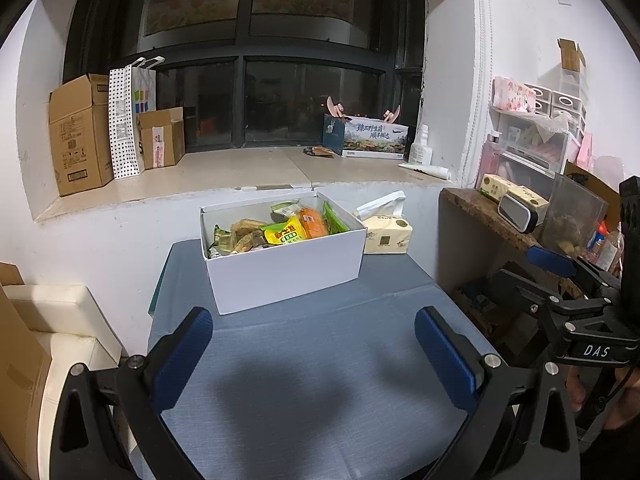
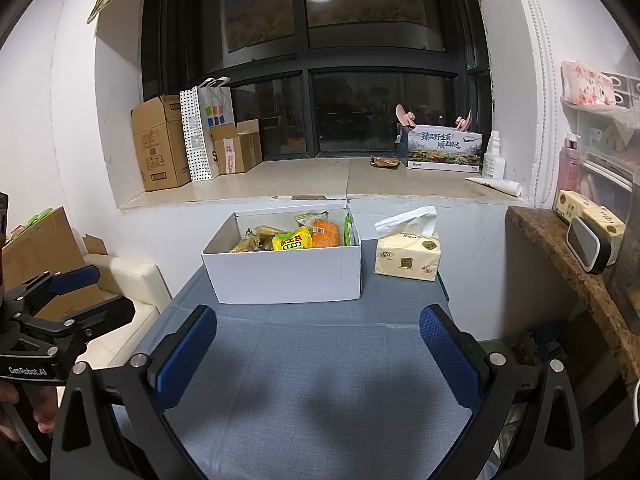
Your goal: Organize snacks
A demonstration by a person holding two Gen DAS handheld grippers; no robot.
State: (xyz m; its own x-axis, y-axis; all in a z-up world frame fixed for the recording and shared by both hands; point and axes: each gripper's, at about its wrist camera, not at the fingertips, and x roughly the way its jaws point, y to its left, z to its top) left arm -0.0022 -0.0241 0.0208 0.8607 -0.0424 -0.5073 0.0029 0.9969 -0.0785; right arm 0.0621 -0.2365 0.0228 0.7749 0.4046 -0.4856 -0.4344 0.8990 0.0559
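Note:
A white cardboard box [image 1: 288, 268] [image 2: 288, 276] stands at the far end of a blue-grey table [image 1: 320, 392] [image 2: 316, 392]. It holds several snack packets, among them a yellow one [image 1: 286, 234] [image 2: 292, 240] and an orange one [image 1: 312, 222] [image 2: 325, 233]. My left gripper [image 1: 314, 356] is open and empty above the table's near part. My right gripper [image 2: 318, 354] is open and empty too, beside it. Each gripper shows at the edge of the other's view.
A yellow tissue pack [image 1: 387, 234] [image 2: 408, 254] sits right of the box. A window ledge [image 1: 240, 176] behind holds cardboard boxes [image 1: 80, 132], a dotted bag [image 1: 126, 120] and a printed box [image 1: 372, 138]. A cluttered shelf [image 1: 500, 216] is right, a cream seat [image 1: 60, 320] left.

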